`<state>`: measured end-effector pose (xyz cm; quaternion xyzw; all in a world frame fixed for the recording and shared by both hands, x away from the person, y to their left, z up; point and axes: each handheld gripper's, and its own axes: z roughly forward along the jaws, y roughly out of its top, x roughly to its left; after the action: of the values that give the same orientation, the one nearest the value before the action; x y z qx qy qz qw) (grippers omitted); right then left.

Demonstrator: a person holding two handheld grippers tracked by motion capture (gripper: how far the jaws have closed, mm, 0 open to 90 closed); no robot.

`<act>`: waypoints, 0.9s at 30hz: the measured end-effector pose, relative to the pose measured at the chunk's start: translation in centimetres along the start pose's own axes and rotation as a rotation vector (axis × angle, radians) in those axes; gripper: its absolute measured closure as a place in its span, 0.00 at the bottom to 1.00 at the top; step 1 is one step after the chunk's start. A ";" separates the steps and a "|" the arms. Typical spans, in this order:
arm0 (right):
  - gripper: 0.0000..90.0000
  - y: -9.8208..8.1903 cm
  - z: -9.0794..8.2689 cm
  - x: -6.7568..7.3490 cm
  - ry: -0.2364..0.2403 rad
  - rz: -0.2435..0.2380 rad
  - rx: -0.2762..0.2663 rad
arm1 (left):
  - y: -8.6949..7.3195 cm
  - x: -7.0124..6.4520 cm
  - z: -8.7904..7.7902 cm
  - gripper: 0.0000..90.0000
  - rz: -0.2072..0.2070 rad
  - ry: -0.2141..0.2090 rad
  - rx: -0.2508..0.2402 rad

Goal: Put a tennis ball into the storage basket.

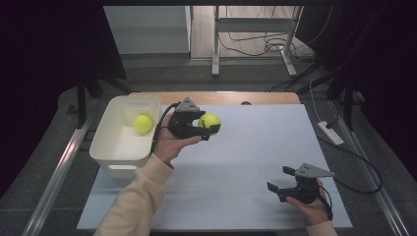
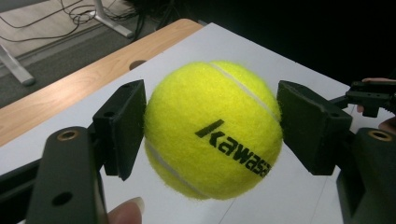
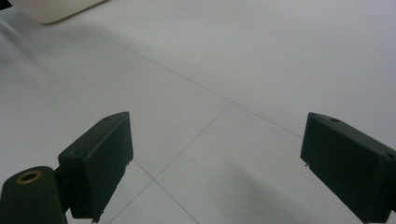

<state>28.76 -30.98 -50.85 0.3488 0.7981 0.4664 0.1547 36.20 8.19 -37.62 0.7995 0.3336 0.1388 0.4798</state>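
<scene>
High view: the left gripper (image 1: 210,129) is holding a tennis ball (image 1: 210,120) above the desk (image 1: 255,147), just beside the white bin (image 1: 110,142), which is containing a second ball (image 1: 142,123). Keep the grip firm until over the bin.

Left gripper view: both fingers (image 2: 122,126) are pressing the ball's sides.

Right gripper view: the right gripper (image 3: 219,163) is idling, fingers wide, gripping nothing.

A white bin (image 1: 114,142) holding a second ball (image 1: 142,123) sits at the table's (image 1: 255,162) left edge.
</scene>
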 end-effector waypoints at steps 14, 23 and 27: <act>0.10 0.0 0.0 0.0 0.001 0.002 0.001 | 0.4 0.9 -1.6 0.31 -0.013 0.038 -0.024; 0.10 0.0 0.0 -0.1 0.001 0.002 0.002 | 0.6 1.5 -2.5 0.31 -0.017 0.059 -0.035; 0.10 0.0 0.0 -0.1 0.001 0.002 0.001 | 0.7 1.8 -2.8 0.31 -0.021 0.068 -0.039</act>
<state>28.83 -31.01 -50.84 0.3494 0.7981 0.4663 0.1535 36.26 11.05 -35.83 0.7812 0.3554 0.1672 0.4853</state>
